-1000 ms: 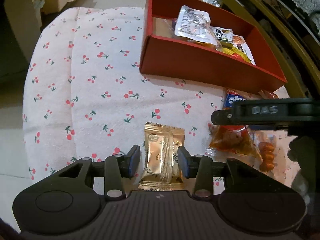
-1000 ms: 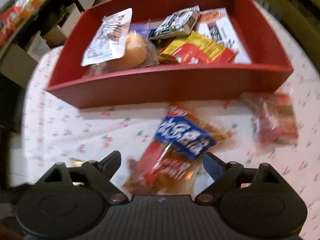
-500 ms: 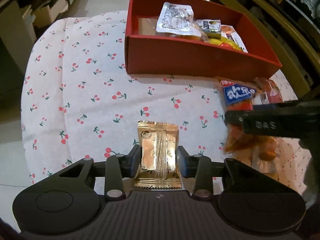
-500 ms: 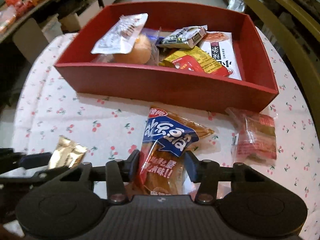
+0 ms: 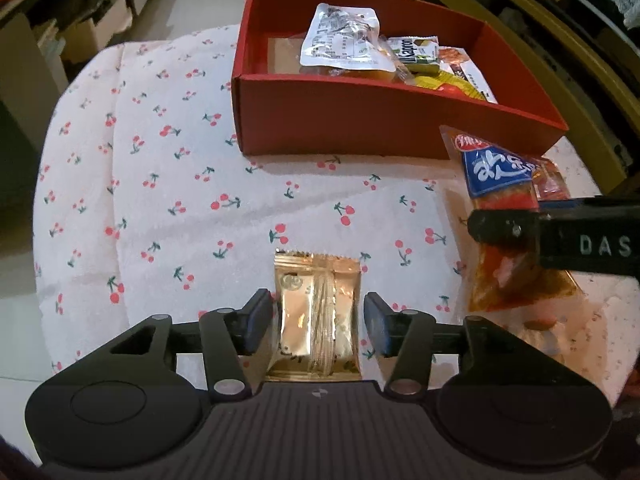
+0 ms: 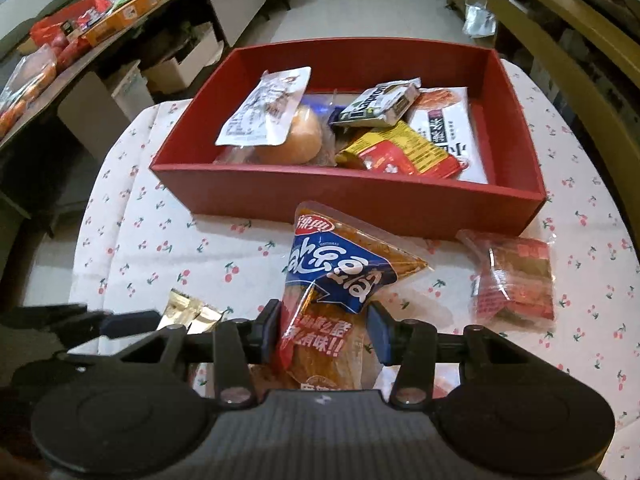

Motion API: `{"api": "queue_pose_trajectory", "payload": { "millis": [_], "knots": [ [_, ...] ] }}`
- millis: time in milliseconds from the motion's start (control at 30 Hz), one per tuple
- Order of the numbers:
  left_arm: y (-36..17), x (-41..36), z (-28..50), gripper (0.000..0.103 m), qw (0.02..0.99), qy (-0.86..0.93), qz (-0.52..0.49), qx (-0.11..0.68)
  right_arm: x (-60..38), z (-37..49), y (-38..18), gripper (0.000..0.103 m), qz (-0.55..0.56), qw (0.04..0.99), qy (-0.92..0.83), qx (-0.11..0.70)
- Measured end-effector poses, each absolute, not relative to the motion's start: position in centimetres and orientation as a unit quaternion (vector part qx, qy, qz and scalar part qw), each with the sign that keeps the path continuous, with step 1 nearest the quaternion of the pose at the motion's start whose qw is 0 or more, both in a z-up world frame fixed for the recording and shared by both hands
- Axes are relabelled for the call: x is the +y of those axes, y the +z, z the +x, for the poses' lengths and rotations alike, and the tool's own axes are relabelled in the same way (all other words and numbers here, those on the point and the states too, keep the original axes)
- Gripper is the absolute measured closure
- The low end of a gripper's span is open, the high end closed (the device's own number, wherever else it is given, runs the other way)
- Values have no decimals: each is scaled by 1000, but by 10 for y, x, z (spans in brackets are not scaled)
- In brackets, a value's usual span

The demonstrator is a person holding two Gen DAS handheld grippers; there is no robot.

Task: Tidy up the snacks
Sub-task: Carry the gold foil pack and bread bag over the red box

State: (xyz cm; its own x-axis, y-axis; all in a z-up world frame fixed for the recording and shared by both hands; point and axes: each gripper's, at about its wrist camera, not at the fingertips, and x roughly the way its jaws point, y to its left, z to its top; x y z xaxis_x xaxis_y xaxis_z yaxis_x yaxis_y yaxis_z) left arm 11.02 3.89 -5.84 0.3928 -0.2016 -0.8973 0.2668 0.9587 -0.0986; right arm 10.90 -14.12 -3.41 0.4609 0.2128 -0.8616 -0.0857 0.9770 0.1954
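My left gripper [image 5: 318,318] is shut on a gold foil snack packet [image 5: 316,312] and holds it above the cherry-print cloth. My right gripper [image 6: 325,330] is shut on an orange snack bag with a blue label [image 6: 334,280], lifted off the table; the bag also shows in the left wrist view [image 5: 500,208]. A red box [image 6: 348,196] with several snacks inside stands ahead of both grippers; it also shows in the left wrist view [image 5: 360,120]. The gold packet shows at the lower left of the right wrist view [image 6: 188,312].
A clear packet of red snacks [image 6: 514,280] lies on the cloth right of the orange bag, near the box's front right corner. A round table edge [image 5: 44,200] drops off on the left. Shelves with goods [image 6: 80,28] stand far left. A wooden chair frame [image 6: 560,40] is at the right.
Both grippers have risen with their packets and drawn nearer the red box. The orange bag now hangs clear of the cloth.
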Motion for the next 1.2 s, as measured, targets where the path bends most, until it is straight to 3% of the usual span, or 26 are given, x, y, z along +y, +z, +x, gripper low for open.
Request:
{"api": "queue_pose_trajectory", "payload": {
  "millis": [200, 300, 400, 433, 467, 1200],
  "knots": [
    [-60, 27, 109, 39, 836, -136, 63, 528, -145, 106, -31, 50, 66, 853, 90, 509],
    [-62, 25, 109, 30, 835, -141, 65, 528, -148, 104, -33, 50, 66, 852, 88, 512],
    [-63, 22, 106, 37, 838, -134, 72, 525, -148, 103, -34, 50, 63, 851, 90, 513],
    [-62, 22, 104, 52, 839, -135, 79, 521, -147, 102, -33, 50, 63, 852, 92, 512],
    [-61, 21, 103, 55, 840, -136, 82, 519, -148, 102, -32, 50, 64, 852, 93, 510],
    [-24, 29, 107, 56, 862, -141, 32, 485, -144, 97, -20, 49, 38, 866, 91, 490]
  ]
}}
